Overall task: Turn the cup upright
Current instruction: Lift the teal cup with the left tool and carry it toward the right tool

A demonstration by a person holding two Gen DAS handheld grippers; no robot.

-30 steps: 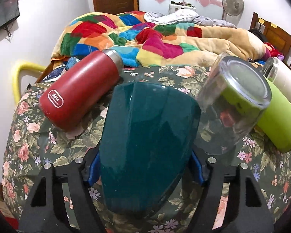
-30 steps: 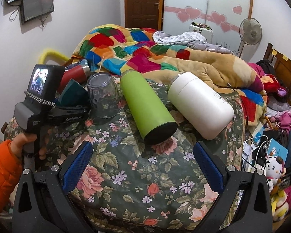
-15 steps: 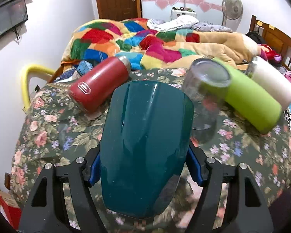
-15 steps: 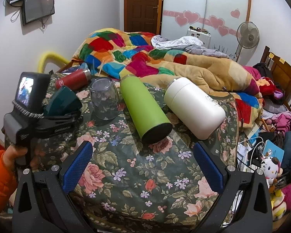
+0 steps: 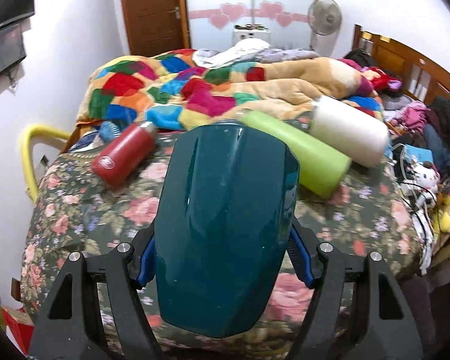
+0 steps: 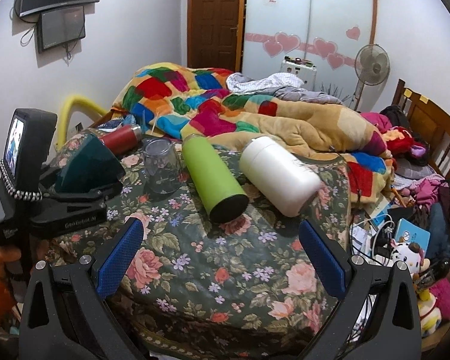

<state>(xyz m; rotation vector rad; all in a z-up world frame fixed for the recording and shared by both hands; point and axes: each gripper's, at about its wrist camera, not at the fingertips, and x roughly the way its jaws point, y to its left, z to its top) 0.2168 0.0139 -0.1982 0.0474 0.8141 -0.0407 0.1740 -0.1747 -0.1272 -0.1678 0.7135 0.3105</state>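
My left gripper point(image 5: 222, 258) is shut on a dark teal cup point(image 5: 225, 225), held tilted above the floral tablecloth point(image 5: 75, 210); the cup fills the middle of the left wrist view. In the right wrist view the teal cup point(image 6: 87, 165) shows at the left, lifted in the left gripper point(image 6: 84, 198). A clear glass cup point(image 6: 162, 168) stands on the cloth beside it, only its rim point(image 5: 228, 121) peeking over the teal cup in the left wrist view. My right gripper point(image 6: 222, 258) is open and empty over the front of the table.
A red bottle point(image 5: 123, 157), a green bottle point(image 5: 300, 153) and a white bottle point(image 5: 348, 133) lie on their sides on the cloth; they also show in the right wrist view: red point(image 6: 121, 142), green point(image 6: 213, 177), white point(image 6: 279, 174). A colourful blanket point(image 6: 225, 111) is heaped behind.
My left gripper has lifted and pulled back with the teal cup, so the bottles and the glass look smaller and farther. My right gripper has risen slightly and stays open.
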